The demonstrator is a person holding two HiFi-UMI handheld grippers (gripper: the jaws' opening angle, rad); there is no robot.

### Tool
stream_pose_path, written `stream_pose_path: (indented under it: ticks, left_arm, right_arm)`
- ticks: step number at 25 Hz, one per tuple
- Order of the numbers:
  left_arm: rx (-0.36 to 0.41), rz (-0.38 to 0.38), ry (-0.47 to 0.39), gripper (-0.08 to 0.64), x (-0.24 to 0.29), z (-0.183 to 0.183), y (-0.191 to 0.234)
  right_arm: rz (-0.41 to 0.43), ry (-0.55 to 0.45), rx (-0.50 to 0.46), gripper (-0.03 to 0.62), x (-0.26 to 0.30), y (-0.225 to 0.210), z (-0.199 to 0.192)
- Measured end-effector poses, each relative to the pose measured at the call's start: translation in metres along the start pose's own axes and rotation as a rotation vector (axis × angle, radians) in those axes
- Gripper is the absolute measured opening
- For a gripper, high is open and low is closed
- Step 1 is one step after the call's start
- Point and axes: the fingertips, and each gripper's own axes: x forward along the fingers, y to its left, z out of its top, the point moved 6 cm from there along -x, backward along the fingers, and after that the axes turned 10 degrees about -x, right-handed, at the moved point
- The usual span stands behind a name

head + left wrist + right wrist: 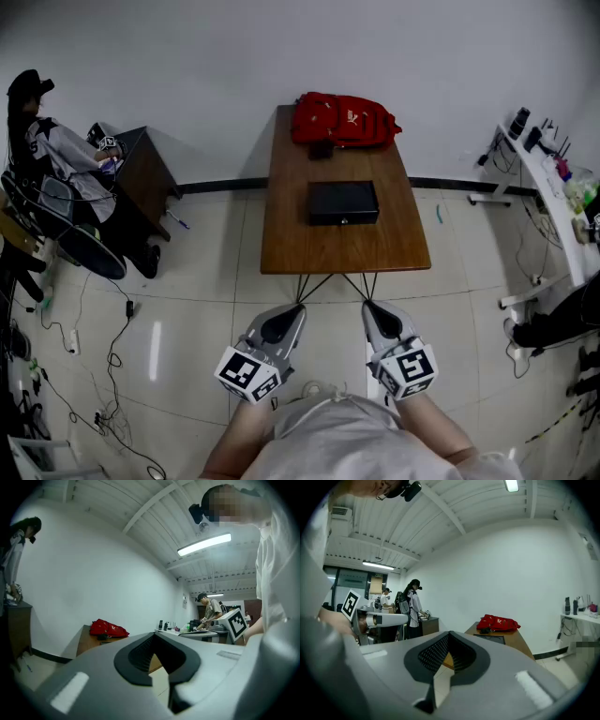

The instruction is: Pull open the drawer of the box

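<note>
The fingers (127,660) of the left gripper (295,313) and right gripper (370,310) are seen closed together, with nothing held. The black box (343,202), drawer closed, is set mid-table (300,248), well apart from both.

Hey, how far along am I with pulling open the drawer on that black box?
Nothing is done yet: the black box sits on the table, its drawer seemingly shut. In hand: nothing. The left tongs and right tongs are closed, empty and short of the table. Remaining: approach, grip the drawer front, pull.
</note>
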Motion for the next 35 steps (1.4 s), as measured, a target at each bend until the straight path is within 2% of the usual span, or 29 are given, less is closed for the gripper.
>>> stream_pose_path:
  ticks: [9, 15, 20, 25, 30, 35]
  left_arm:
    - [-0.024, 0.021, 0.026, 0.005, -0.005, -0.002, 0.058]
    - [-0.05, 0.027, 0.042, 0.005, 0.024, -0.008, 0.085]
    - [-0.068, 0.044, 0.05, 0.006, 0.068, -0.005, 0.114]
    - [-0.045, 0.045, 0.061, 0.005, 0.138, 0.01, 0.143]
    - [-0.048, 0.069, 0.062, 0.006, 0.193, 0.016, 0.17]
    - [-0.077, 0.102, 0.091, 0.006, 0.223, 0.007, 0.192]
  right_arm:
    - [-0.064, 0.071, 0.054, 0.008, 0.039, -0.003, -0.017]
    - [-0.071, 0.095, 0.063, 0.008, 0.067, -0.031, -0.028]
    - [-0.083, 0.103, 0.104, 0.008, 0.104, -0.077, -0.038]
    - [-0.075, 0.113, 0.113, 0.008, 0.149, -0.143, -0.038]
    - [-0.034, 0.136, 0.063, 0.008, 0.193, -0.194, -0.043]
    - [0.015, 0.21, 0.027, 0.008, 0.229, -0.214, -0.063]
